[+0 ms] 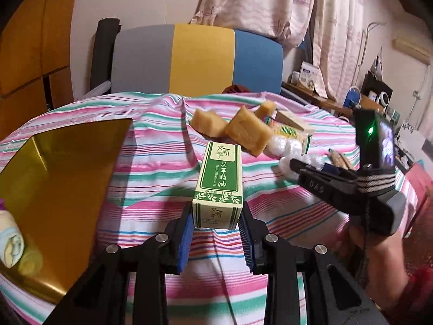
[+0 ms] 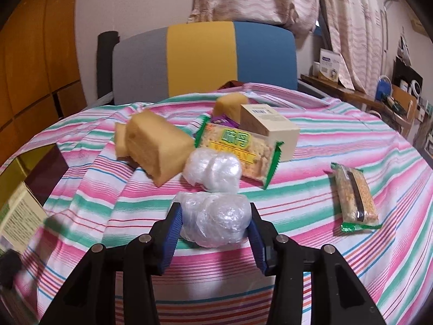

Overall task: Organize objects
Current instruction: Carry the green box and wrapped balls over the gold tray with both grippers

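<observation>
Oil box (image 1: pixel 218 187) clamped in left hand-held gripper (image 1: pixel 216 233), tilted down over counter (image 1: pixel 151 162) | right hand-held gripper (image 2: pixel 213 233) tilted down, pads against plastic bundle (image 2: pixel 213 218)

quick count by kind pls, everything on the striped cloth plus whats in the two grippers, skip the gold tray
tan blocks: 3
plastic-wrapped bundles: 2
green-wrapped snack bars: 2
green box: 1
beige box: 1
purple packet, mostly hidden: 1
total: 10
</observation>
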A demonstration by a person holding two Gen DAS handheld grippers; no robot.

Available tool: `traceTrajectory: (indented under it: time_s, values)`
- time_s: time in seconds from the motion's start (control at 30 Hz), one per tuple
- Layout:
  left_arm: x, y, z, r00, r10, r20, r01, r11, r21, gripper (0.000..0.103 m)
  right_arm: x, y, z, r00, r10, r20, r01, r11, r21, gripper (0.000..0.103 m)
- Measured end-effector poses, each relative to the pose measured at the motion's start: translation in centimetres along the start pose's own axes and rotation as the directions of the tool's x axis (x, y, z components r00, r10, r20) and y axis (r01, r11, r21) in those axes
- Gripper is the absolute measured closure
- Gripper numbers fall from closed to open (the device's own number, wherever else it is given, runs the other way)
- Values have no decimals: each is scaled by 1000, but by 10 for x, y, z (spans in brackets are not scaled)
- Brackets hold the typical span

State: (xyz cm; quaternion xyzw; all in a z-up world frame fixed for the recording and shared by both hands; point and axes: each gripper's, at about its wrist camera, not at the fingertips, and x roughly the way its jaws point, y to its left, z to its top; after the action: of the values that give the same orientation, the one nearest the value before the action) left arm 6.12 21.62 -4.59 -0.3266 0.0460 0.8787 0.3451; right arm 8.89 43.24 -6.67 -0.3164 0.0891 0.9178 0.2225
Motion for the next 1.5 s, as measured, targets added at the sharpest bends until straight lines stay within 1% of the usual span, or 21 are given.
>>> traceTrajectory:
  time_s: [0.1,0.3,0.4,0.47,0.6,0.77,0.87,0.93,1.0,1.07,1.13,1.2,1.33,1.4,1.5]
  values:
    - [-12,8,2,1000,0,15,0,1000,-26,71,-3,7,0,1000,15,16,-14,999,-34,56]
    - [-35,34,5,998,29,48,-25,996,-83,71,-8,16,-2,999,16,33,-13,997,-80,56]
    - [-44,52,5,997,58,60,-51,992,-113,71,-10,17,-4,999,17,39,-13,996,-90,56]
    - [-48,63,5,994,89,59,-81,989,-122,71,-13,18,-4,999,26,44,-22,995,-94,56]
    - [-50,90,2,988,145,42,-136,977,-166,71,-19,19,-7,998,34,53,-30,995,-91,56]
    - [-46,124,-4,981,193,-10,-190,956,-226,71,-31,26,-8,997,50,61,-44,995,-92,57]
    - [-45,138,-10,975,218,-41,-221,948,-230,71,-47,36,-6,991,108,80,-104,993,-52,57]
    - [-44,148,-14,971,232,-63,-241,941,-239,71,-59,48,-3,983,158,99,-154,987,-40,57]
    - [-43,157,-18,967,242,-81,-255,933,-256,71,-74,64,3,970,208,126,-203,978,-51,57]
    - [-42,162,-21,964,249,-96,-266,926,-266,71,-88,82,9,953,265,147,-256,964,-72,57]
    - [-41,166,-23,959,266,-102,-284,922,-263,71,-99,103,15,933,327,150,-315,944,-98,57]
    - [-42,167,-23,954,280,-103,-297,921,-253,71,-107,125,18,912,386,141,-370,920,-126,57]
    - [-43,173,-23,946,305,-111,-323,911,-256,71,-115,155,18,880,463,109,-448,883,-141,57]
    - [-43,177,-23,939,322,-120,-343,905,-253,70,-117,168,15,867,490,93,-475,868,-147,57]
    - [-45,185,-22,939,320,-124,-343,893,-291,69,-116,184,12,857,512,63,-496,852,-168,57]
